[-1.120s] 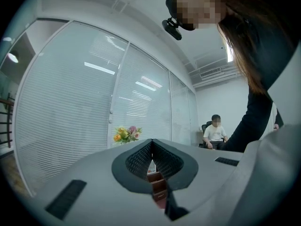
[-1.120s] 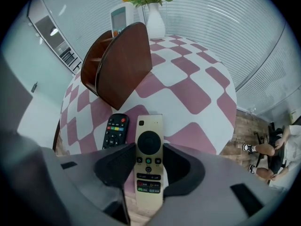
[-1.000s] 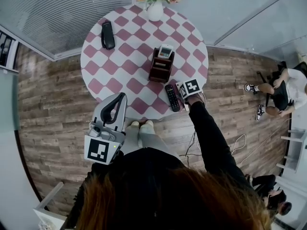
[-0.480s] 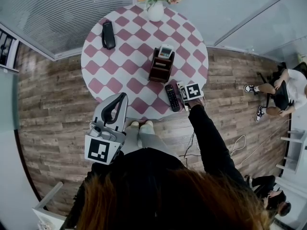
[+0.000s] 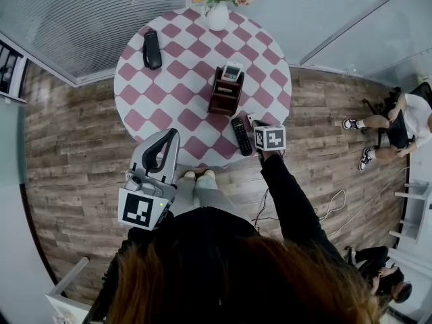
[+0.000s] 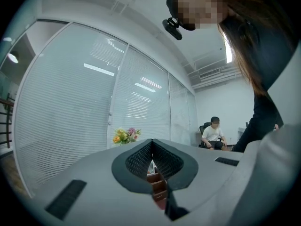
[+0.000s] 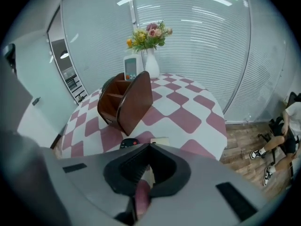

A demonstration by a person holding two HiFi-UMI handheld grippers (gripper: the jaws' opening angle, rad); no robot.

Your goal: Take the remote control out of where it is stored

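Observation:
A white remote point(image 5: 231, 71) stands upright in the brown wooden organizer point(image 5: 225, 94) in the middle of the round checked table point(image 5: 169, 79); it also shows in the right gripper view as the white remote point(image 7: 130, 68) in the organizer point(image 7: 126, 103). A black remote point(image 5: 239, 135) lies flat near the table's front edge. My right gripper point(image 5: 256, 127) hovers just right of it, tilted down. Its jaws have just been closing and now meet with nothing between them point(image 7: 150, 146). My left gripper point(image 5: 164, 150) is held level in front of the table, jaws together, holding nothing.
A white vase of flowers point(image 5: 217, 11) stands at the table's far edge, and a black handset-like object point(image 5: 152, 48) lies at the far left. A small white item point(image 7: 160, 140) rests on the table ahead of the right jaws. A seated person point(image 5: 398, 123) is at the right on the wooden floor.
My right gripper has lifted and drawn back toward the table's front edge, tipping further down, and its jaws have gone from open to shut. The left gripper has stayed put.

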